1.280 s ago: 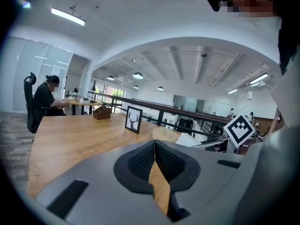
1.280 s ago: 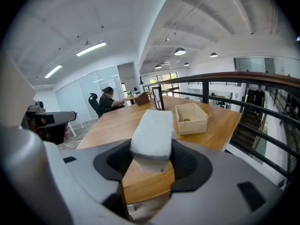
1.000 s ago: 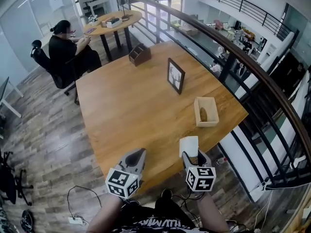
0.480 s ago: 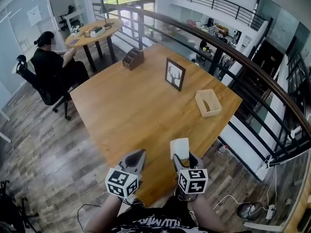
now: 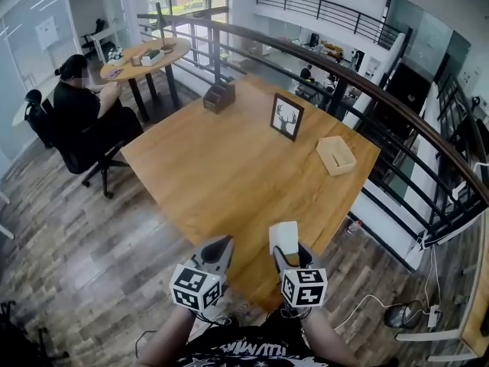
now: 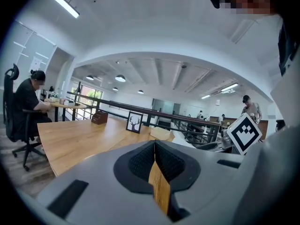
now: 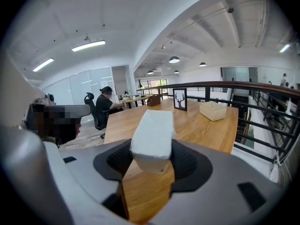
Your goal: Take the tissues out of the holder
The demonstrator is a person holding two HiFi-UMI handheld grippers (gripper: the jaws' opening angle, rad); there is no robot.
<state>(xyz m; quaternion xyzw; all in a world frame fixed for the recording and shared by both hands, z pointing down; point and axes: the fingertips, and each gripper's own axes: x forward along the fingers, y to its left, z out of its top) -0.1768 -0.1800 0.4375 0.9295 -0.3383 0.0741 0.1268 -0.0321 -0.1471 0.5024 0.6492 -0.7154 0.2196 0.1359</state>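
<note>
The right gripper (image 5: 288, 252) clamps the tissue pack (image 5: 283, 235); the left gripper (image 5: 217, 251) is closed and empty. Best to lower the pack flat onto the near table (image 5: 214, 167) edge.

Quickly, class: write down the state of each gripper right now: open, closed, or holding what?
Left gripper: closed, nothing between its jaws.
Right gripper: closed on the tissue pack.
</note>
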